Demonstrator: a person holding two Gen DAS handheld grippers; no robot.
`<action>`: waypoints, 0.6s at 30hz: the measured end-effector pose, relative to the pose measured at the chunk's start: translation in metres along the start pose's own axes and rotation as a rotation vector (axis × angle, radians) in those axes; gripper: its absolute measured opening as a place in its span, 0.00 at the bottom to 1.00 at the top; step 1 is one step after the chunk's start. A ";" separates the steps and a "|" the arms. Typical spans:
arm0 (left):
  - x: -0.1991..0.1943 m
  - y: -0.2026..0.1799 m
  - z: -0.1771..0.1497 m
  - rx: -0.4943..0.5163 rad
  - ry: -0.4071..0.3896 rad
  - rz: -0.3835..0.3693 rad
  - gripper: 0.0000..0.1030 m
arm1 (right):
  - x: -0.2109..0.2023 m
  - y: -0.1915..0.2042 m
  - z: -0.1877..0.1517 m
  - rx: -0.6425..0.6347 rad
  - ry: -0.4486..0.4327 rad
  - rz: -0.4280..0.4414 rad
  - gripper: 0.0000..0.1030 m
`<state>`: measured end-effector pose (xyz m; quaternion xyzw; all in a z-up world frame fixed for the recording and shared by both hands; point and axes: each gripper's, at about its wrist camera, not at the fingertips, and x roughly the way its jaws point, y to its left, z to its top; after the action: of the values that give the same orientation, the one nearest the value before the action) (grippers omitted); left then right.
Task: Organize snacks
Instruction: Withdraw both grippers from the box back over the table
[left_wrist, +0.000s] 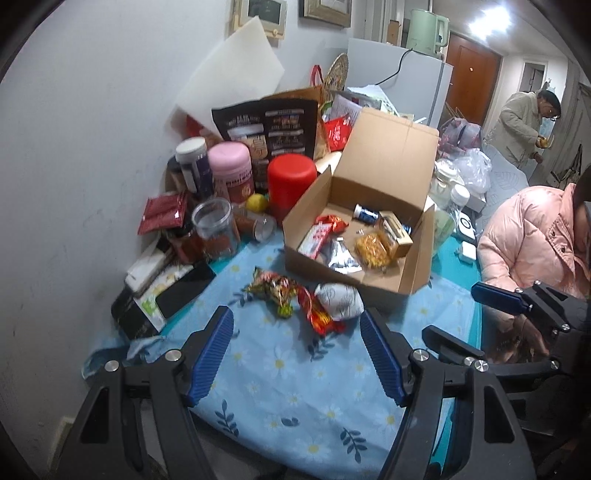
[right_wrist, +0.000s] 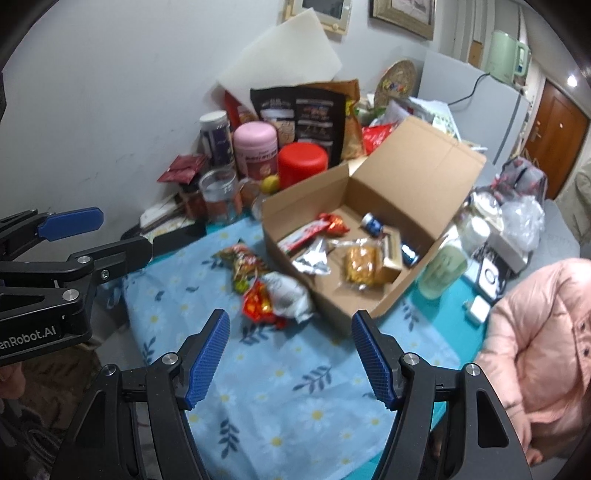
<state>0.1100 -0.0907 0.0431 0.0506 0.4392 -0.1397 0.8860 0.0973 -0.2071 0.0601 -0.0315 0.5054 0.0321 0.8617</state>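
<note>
- Left gripper (left_wrist: 297, 321): jaws spread, nothing between them, over the blue flowered tablecloth (left_wrist: 295, 398) short of the loose snacks.
- Right gripper (right_wrist: 290, 325): jaws likewise spread and empty, alongside the left one, aimed at the same cluster.
- Step in hand, as judged: approach to pick up a loose snack for transfer into the cardboard box (left_wrist: 373, 291).
- Location of task items: three packets lie on the cloth just in front of the box, touching or overlapping one another — a white packet (left_wrist: 340, 301) nearest the box wall, a red packet (left_wrist: 319, 315) partly under it, and a multicoloured packet (left_wrist: 273, 290) to the left.
- Recommended method: take the white packet first, as it sits on top; bring one gripper down with a pad on either side of its bulk, close on the body rather than a crimped edge, lift clear of the red packet, and carry over the low front wall.
- Risk: a crinkly wrapper may slip, and the neighbouring packet may drag along.
- Count, loose on cloth: three packets.
- Count, inside box: about seven items; some overlap, so the figure is approximate.
- Count, boxes: one, lid standing open.
- Count, grippers: two.
</note>
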 end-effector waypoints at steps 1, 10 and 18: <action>0.000 0.001 -0.005 -0.002 0.005 -0.004 0.69 | 0.002 0.001 -0.003 0.002 0.007 0.003 0.67; 0.018 0.013 -0.035 -0.039 0.061 -0.030 0.69 | 0.034 0.012 -0.026 0.018 0.082 0.047 0.67; 0.043 0.028 -0.057 -0.086 0.121 -0.060 0.69 | 0.063 0.016 -0.041 0.046 0.131 0.096 0.67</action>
<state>0.0993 -0.0609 -0.0270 0.0076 0.4987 -0.1438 0.8547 0.0910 -0.1935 -0.0149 0.0103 0.5622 0.0597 0.8248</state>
